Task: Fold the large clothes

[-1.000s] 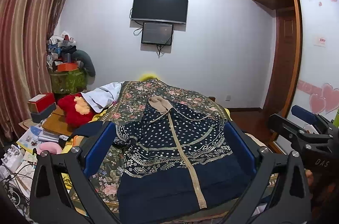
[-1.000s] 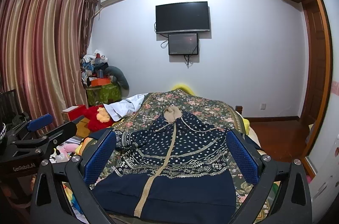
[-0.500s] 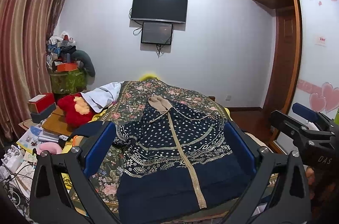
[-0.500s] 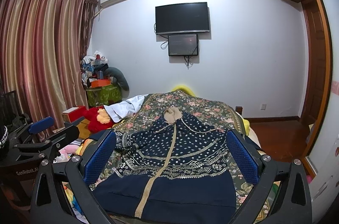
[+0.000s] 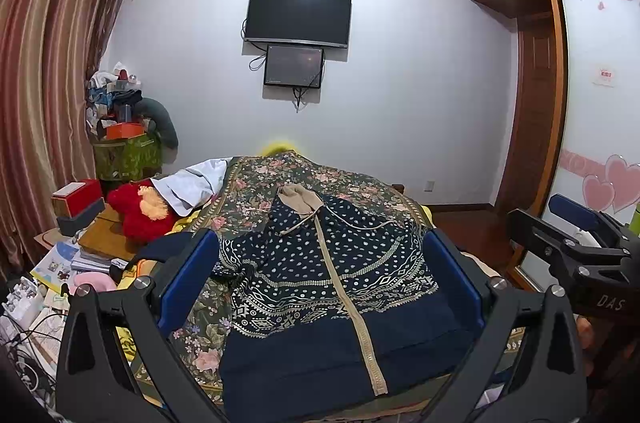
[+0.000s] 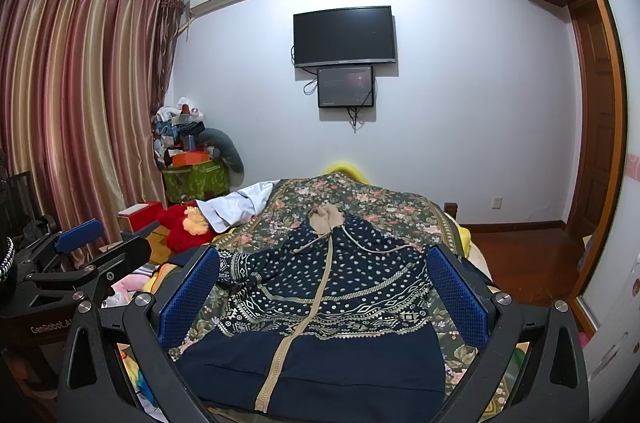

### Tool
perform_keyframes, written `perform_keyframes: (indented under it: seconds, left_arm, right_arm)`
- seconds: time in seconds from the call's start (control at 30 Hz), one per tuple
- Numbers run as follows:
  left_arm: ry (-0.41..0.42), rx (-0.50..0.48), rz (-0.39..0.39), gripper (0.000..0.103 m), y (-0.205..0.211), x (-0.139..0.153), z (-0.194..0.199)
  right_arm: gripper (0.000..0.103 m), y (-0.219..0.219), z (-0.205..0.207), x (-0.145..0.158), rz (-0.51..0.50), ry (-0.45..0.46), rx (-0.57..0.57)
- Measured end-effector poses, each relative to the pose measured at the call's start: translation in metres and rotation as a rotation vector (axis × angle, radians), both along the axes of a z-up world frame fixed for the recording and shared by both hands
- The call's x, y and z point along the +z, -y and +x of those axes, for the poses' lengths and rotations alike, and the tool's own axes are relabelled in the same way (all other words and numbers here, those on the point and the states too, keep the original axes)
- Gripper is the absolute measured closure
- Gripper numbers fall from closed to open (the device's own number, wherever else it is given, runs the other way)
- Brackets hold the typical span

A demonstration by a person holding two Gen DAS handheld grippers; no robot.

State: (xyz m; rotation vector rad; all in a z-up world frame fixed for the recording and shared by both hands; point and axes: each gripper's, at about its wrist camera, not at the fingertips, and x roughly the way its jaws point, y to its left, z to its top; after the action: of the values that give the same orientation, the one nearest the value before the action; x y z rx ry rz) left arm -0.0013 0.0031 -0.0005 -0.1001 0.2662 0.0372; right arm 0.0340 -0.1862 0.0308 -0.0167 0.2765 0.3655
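Observation:
A navy hooded jacket [image 5: 320, 287] with white dots, patterned bands and a tan zipper strip lies spread flat on a floral bedspread [image 5: 280, 175]; its tan hood points away from me. It also shows in the right wrist view [image 6: 328, 295]. My left gripper [image 5: 320, 275] is open and empty, held above the jacket's near hem. My right gripper [image 6: 324, 287] is open and empty, likewise above the hem. The right gripper shows at the right edge of the left wrist view [image 5: 576, 243], and the left gripper at the left edge of the right wrist view [image 6: 80, 263].
A red plush toy [image 5: 140, 211] and a white garment [image 5: 192, 183] lie at the bed's left. Books, boxes and cables [image 5: 60, 263] crowd the left side. A wardrobe [image 5: 596, 143] stands at the right. A TV [image 5: 298, 17] hangs on the far wall.
Both grippers have barely moved. In the right wrist view the left gripper has drifted slightly to the right and up. The jacket lies as before.

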Motion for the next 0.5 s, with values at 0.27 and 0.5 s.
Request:
perform_keyframes:
  seconds: [0.27,0.5]
  left_arm:
    - [0.0,0.003,-0.002,0.0,-0.0005,-0.0004,0.0016]
    - [0.003,0.003,-0.001,0.0,-0.0003,-0.0018,0.0011]
  right_arm:
    - [0.0,-0.0008,-0.0004,0.0001,-0.002,0.0,0.0]
    - [0.0,-0.0007,-0.0006,0.0,-0.003,-0.001,-0.001]
